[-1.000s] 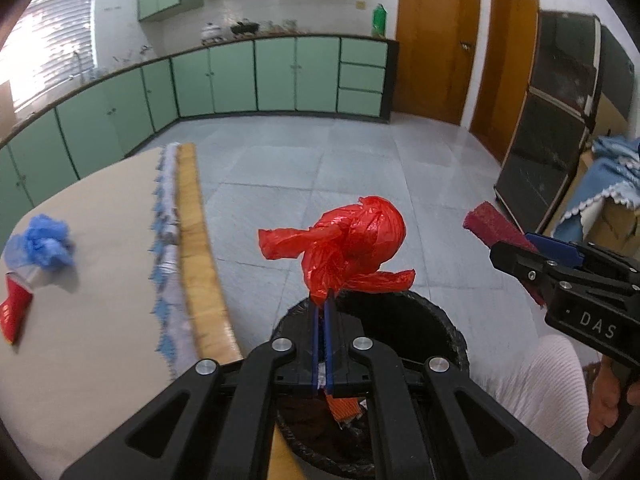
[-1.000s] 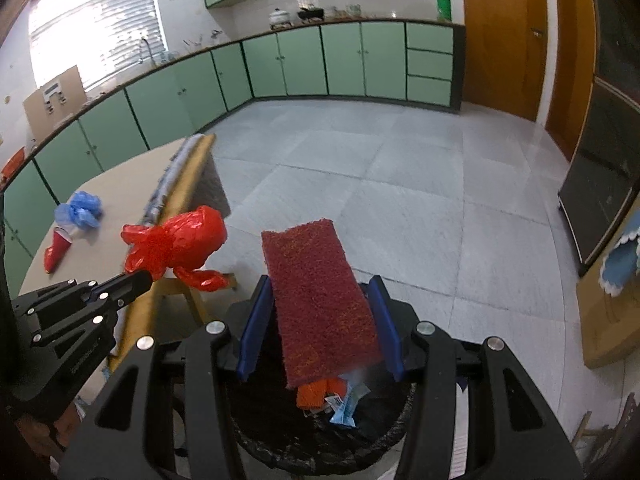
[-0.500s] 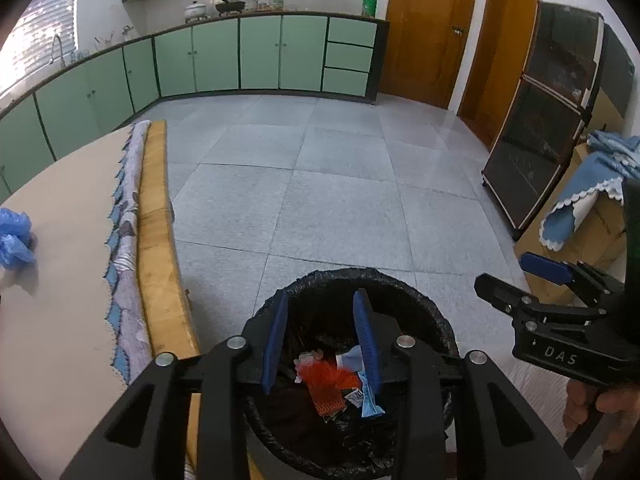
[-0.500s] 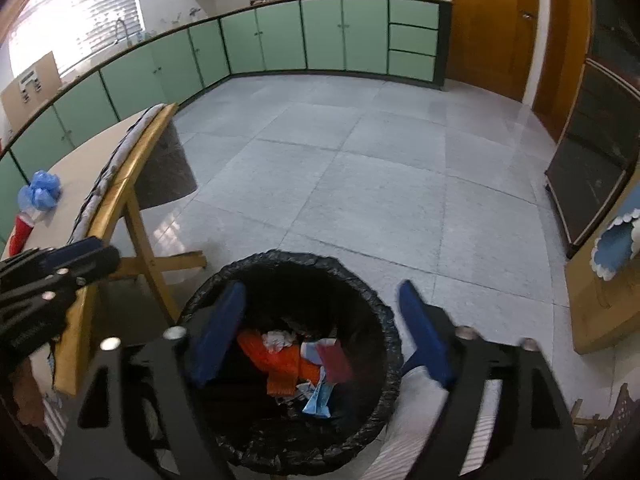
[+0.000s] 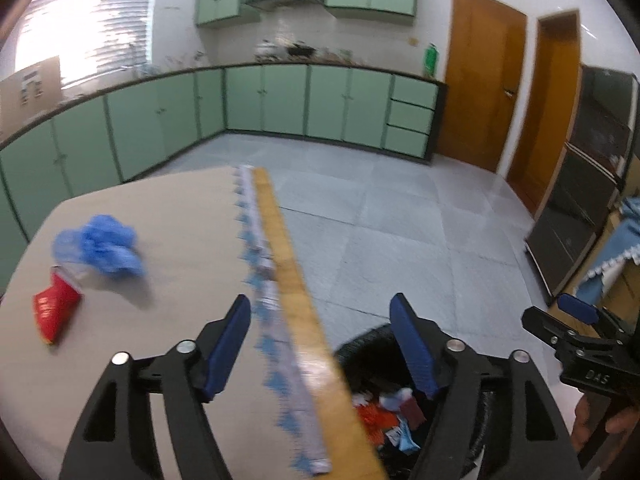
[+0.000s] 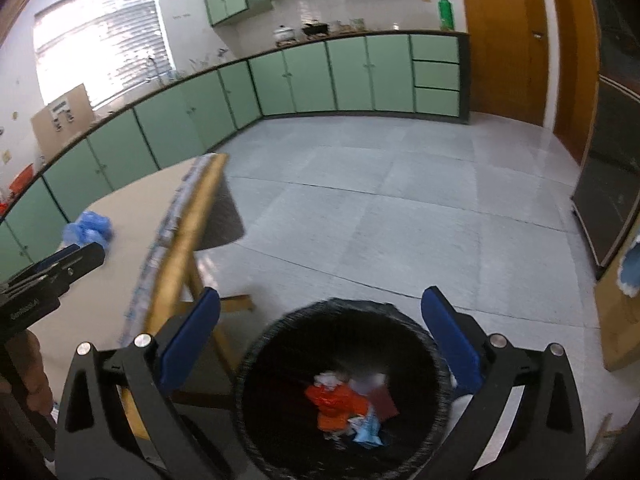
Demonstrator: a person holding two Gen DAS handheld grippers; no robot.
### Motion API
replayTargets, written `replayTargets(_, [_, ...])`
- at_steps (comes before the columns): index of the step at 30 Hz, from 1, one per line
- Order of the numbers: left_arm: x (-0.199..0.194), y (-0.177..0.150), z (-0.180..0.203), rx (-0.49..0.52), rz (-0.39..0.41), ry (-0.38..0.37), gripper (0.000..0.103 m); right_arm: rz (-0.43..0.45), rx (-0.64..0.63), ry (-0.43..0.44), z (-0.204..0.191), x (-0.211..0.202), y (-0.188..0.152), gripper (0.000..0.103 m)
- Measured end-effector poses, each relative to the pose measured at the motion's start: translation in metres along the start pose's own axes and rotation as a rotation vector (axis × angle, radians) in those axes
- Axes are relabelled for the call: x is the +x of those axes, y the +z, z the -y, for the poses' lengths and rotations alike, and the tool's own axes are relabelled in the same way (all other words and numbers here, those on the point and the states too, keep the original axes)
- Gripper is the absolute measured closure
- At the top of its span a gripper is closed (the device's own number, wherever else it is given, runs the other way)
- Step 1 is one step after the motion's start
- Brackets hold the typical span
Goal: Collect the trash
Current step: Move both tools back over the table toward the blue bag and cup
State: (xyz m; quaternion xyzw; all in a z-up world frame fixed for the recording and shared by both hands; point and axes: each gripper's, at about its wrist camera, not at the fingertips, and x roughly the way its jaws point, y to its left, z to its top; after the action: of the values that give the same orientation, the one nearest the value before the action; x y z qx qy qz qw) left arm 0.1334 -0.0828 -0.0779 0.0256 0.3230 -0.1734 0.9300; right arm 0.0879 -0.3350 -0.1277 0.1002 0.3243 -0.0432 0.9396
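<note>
The right gripper (image 6: 320, 328) hangs over the black bin (image 6: 256, 360), its jaws just opened wide and empty, dropped trash inside. The left gripper (image 5: 320, 336), also just opened and empty, faces the table (image 5: 168, 216), where one red packet (image 5: 54, 314) and one blue bag (image 5: 106, 246) lie farther off.

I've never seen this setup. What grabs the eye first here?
The black bin on the floor beside the table, with red and blue scraps at its bottom. Then the blue plastic bag and red wrapper lying on the table, beyond the empty left gripper.
</note>
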Motion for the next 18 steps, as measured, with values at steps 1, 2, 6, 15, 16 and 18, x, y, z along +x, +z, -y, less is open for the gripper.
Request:
replayTargets(1, [-0.005,0.001,-0.009,-0.013,0.009,0.018,0.025,0.005,-0.008,0.011,-0.007,-0.001,0.003,0.005])
replayTargets(2, [-0.007,0.0,-0.016,-0.021,0.014,0.028,0.023,0.012,-0.019,0.026,-0.017,0.0,0.006,0.005])
replayTargets(6, [-0.023,-0.002,-0.059,-0.076,0.041,0.11,0.016,0.036,-0.054,0.093,-0.054,0.004,0.019,0.005])
replayTargets(15, [-0.042,-0.021,-0.157,-0.192,0.037,0.294,0.015,0.058,-0.167,0.237,-0.155,0.03,0.038,0.005])
replayTargets(16, [-0.043,-0.024,-0.167,-0.198,0.037,0.317,0.015,0.059,-0.174,0.245,-0.162,0.032,0.039,0.005])
replayTargets(18, [-0.043,-0.027,-0.183,-0.209,0.032,0.35,0.015,0.057,-0.194,0.262,-0.182,0.042,0.041,0.005])
